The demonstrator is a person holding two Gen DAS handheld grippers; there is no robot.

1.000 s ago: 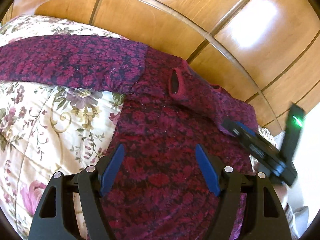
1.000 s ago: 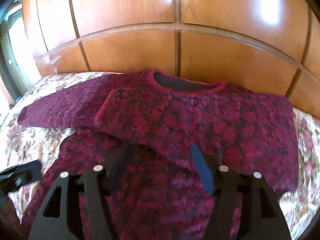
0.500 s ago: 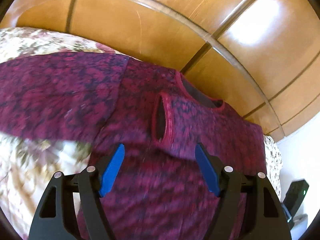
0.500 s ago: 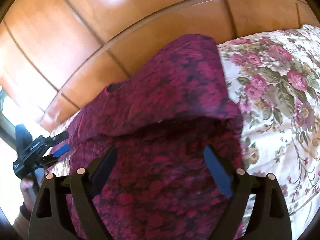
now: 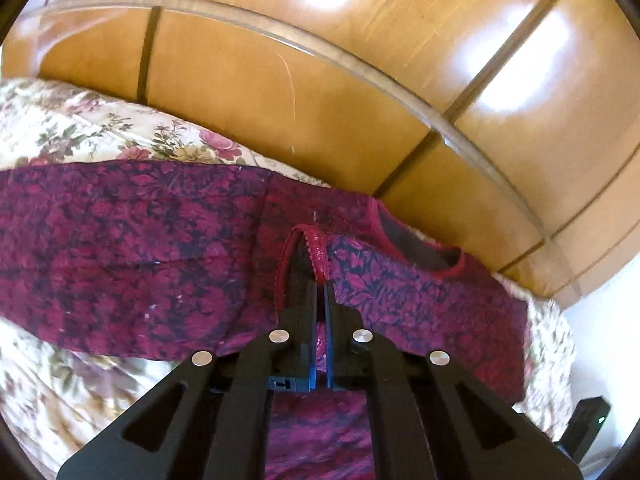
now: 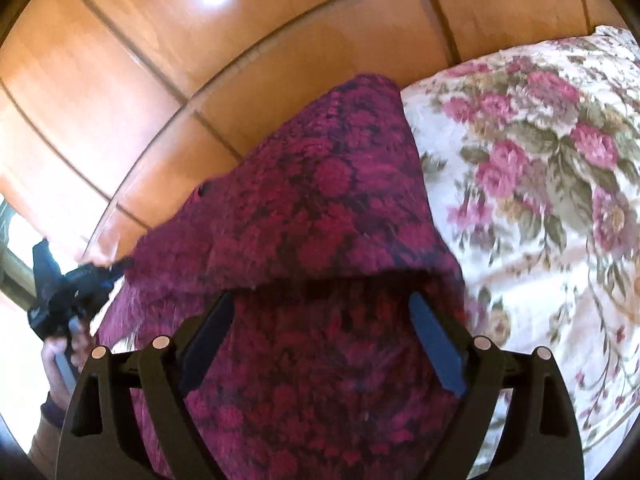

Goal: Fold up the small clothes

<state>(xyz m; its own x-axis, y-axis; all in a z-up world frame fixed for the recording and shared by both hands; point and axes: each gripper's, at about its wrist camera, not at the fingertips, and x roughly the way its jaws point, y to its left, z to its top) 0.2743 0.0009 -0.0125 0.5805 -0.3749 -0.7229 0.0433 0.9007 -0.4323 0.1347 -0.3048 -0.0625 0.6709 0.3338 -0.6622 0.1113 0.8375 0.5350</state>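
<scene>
the top (image 5: 132,248) lies spread on the floral bed (image 5: 80,128) against the wooden headboard (image 5: 320,92), filling mid-frame in the left view. the left tool (image 5: 319,292) has just clamped down and now grips the red cuff (image 5: 318,254) of the sleeve (image 5: 420,296) folded across the chest. the right tool (image 6: 320,316) hangs released over the folded edge at lower centre of its view, gripping nothing.

risk: the pinch takes only the thin cuff rim, so a quick pull could slip it free or drag the layer beneath, undoing the fold and skewing the neckline (image 5: 416,246).
</scene>
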